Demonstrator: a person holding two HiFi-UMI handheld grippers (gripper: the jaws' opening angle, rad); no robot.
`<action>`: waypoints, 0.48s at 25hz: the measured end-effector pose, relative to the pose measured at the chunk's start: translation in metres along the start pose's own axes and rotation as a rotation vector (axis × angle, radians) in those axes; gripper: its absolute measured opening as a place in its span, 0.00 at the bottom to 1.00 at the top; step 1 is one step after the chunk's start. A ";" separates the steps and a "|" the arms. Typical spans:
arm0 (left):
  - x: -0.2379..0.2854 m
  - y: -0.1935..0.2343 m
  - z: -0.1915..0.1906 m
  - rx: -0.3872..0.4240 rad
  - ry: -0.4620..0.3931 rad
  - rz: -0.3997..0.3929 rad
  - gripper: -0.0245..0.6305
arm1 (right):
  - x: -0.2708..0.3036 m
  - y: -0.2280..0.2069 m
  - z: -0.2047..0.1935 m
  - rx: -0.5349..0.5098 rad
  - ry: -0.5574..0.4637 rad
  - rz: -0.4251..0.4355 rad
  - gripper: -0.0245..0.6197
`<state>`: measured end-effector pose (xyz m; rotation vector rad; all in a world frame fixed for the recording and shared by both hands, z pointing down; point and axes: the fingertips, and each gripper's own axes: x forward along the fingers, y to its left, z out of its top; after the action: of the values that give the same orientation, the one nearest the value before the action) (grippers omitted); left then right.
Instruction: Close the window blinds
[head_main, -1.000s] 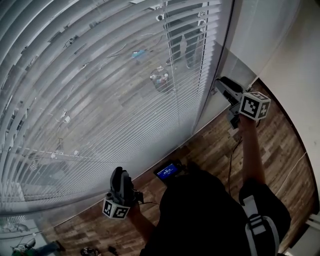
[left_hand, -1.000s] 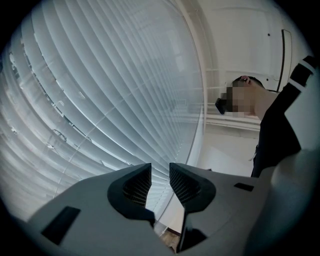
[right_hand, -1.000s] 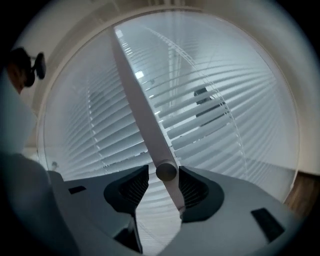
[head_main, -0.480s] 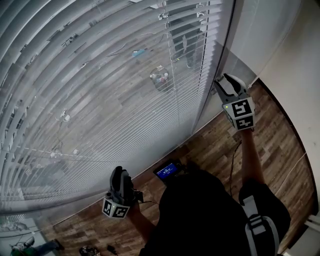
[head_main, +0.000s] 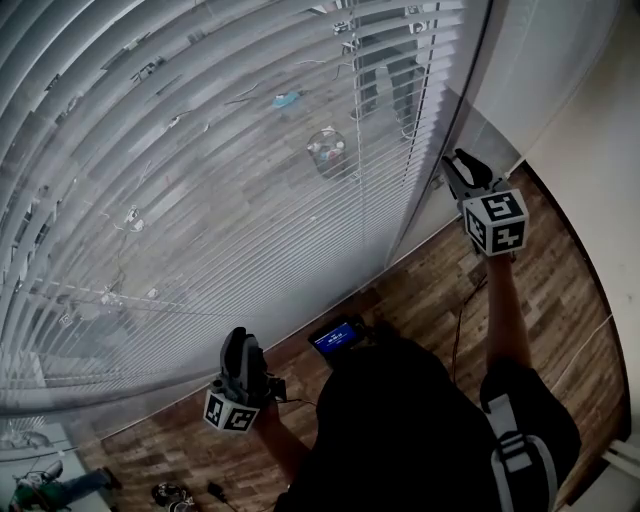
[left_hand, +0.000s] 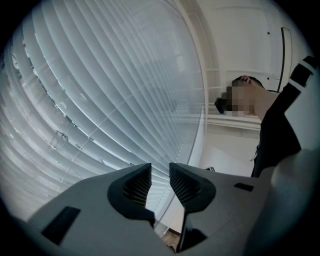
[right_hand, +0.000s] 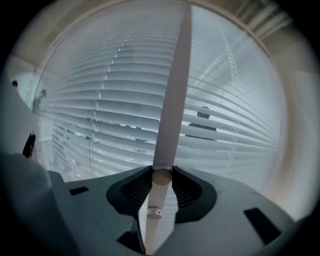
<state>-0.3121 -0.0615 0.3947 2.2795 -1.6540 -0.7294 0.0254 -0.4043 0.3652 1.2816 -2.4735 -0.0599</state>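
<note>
Right gripper (head_main: 455, 165) is up at the right edge of the white slatted window blinds (head_main: 200, 180), and its jaws have just been closing on the slim white plastic tilt wand (right_hand: 172, 100). Both ribbed pads are on the wand now, close to its lower end. The slats look only part-tilted, with gaps showing between them, so the closing twist looks not yet done.

Left gripper (head_main: 238, 340) hangs low by the bottom edge of the blinds, jaws a narrow gap apart and nothing between them.

Here's the danger: that wand is round and smooth, and the grip sits close to its tip. Roll the wrist too fast and it may spin inside the pads or pop out below. A downward tug instead of a clean twist could strain its hook up top.
</note>
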 end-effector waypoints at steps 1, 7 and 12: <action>0.001 -0.002 0.004 -0.003 0.001 -0.001 0.22 | -0.001 -0.001 0.004 0.073 0.000 0.025 0.24; 0.006 -0.004 -0.008 0.002 0.001 -0.009 0.22 | 0.003 -0.009 -0.010 0.484 -0.028 0.178 0.24; 0.009 -0.002 -0.001 -0.005 0.008 -0.008 0.22 | 0.006 -0.006 -0.003 0.630 -0.047 0.244 0.24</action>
<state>-0.3075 -0.0689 0.3924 2.2841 -1.6385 -0.7241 0.0274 -0.4120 0.3685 1.1765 -2.7761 0.8142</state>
